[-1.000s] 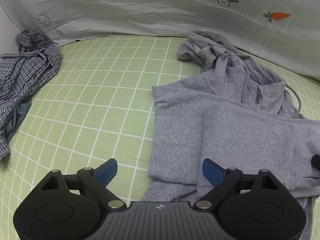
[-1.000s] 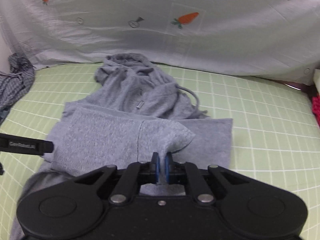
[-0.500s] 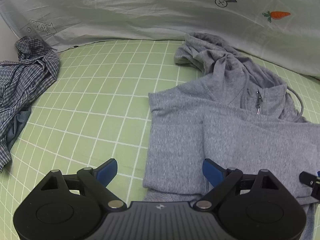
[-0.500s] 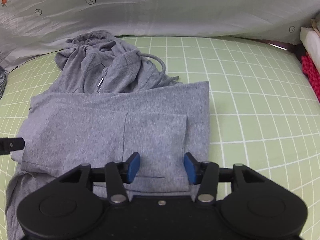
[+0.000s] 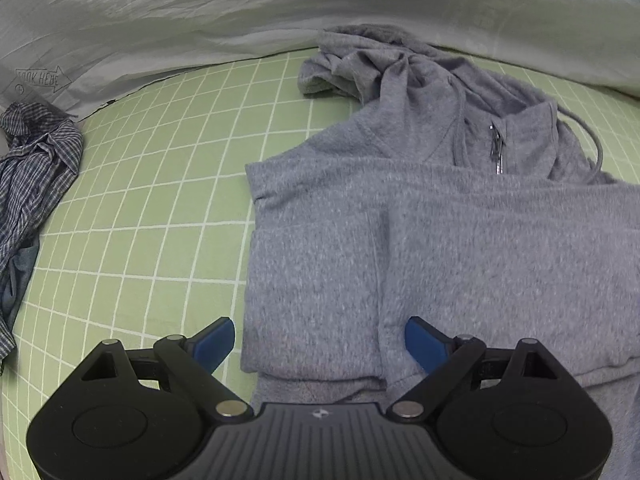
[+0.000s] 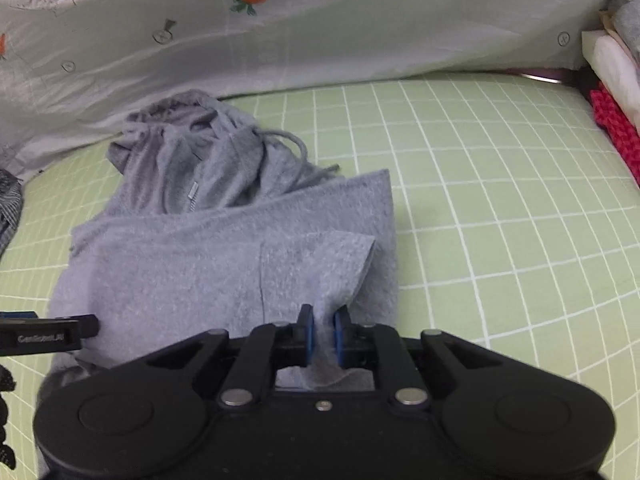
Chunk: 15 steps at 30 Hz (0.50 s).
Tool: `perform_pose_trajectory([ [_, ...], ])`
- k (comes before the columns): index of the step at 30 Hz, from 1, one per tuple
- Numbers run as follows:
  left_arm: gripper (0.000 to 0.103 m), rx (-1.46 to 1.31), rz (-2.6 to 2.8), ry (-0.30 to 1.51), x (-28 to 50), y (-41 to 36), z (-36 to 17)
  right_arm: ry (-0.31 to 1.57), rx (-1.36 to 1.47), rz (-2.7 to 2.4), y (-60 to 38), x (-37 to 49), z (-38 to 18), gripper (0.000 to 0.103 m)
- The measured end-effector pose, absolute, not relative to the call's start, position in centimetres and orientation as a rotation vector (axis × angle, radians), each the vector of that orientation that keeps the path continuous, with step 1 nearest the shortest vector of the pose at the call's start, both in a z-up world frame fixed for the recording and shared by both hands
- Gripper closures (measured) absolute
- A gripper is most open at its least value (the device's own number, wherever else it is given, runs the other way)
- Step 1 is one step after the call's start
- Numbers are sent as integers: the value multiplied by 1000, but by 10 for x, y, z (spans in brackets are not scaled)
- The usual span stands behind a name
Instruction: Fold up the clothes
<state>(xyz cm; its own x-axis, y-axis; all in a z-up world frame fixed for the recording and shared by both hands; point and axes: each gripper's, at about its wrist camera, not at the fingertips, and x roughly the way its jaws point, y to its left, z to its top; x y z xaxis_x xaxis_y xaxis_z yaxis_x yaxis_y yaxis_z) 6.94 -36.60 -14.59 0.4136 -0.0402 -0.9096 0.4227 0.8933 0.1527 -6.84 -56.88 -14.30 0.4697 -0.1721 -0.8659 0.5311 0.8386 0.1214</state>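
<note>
The grey hoodie (image 5: 460,240) is lying on the green gridded mat (image 5: 160,184), its hood bunched toward the far cloth and its sleeves already laid across the chest, so I am judging the fold to be roughly midway. I am working the near hem now, getting ready to bring the bottom up toward the collar.

My right tongs (image 6: 322,336) are pinching a raised tuft of the hoodie's near right corner; the jaws have just been closing, and the blue pads are now narrow with grey fabric caught between them. My left tongs (image 5: 320,340) are standing wide open, hovering over the near left edge, one finger above the mat and the other above the fabric, holding nothing.

The next move, as I see it, is calling for the left tongs to drop and bite the matching corner, so both sides lift evenly. Otherwise the layers are likely to slide askew.

A crumpled checked shirt (image 5: 32,184) is waiting at the mat's left edge, well apart from the hoodie. A pale carrot-print sheet (image 6: 320,32) is hanging behind.
</note>
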Motion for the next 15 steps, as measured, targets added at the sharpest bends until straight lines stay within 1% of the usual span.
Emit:
perform_pose_trajectory([
  [1, 11, 390, -302, 1117, 69, -365, -148, 1012, 413, -450, -571, -68, -149, 84],
  [3, 8, 390, -304, 1125, 67, -363, -151, 1031, 438, -458, -576, -68, -154, 82],
  [4, 8, 378, -302, 1129, 69, -361, -150, 1029, 454, -466, -578, -67, -153, 75],
  [5, 8, 366, -300, 1132, 71, -360, -150, 1028, 464, -475, -580, -66, -152, 63],
  [6, 8, 351, -297, 1129, 71, -358, -148, 1024, 460, -482, -581, -64, -150, 56],
  [8, 8, 318, -296, 1121, 75, -356, -145, 1016, 438, -491, -581, -60, -146, 20],
  [9, 8, 307, -296, 1122, 77, -355, -143, 1009, 429, -490, -582, -58, -145, 15],
  [12, 8, 263, -303, 1094, 90, -356, -132, 984, 411, -472, -587, -48, -141, 7],
  [13, 8, 249, -306, 1084, 94, -356, -129, 975, 401, -471, -589, -43, -140, 1],
  [15, 7, 217, -321, 1059, 109, -356, -122, 951, 380, -471, -596, -30, -138, 1],
])
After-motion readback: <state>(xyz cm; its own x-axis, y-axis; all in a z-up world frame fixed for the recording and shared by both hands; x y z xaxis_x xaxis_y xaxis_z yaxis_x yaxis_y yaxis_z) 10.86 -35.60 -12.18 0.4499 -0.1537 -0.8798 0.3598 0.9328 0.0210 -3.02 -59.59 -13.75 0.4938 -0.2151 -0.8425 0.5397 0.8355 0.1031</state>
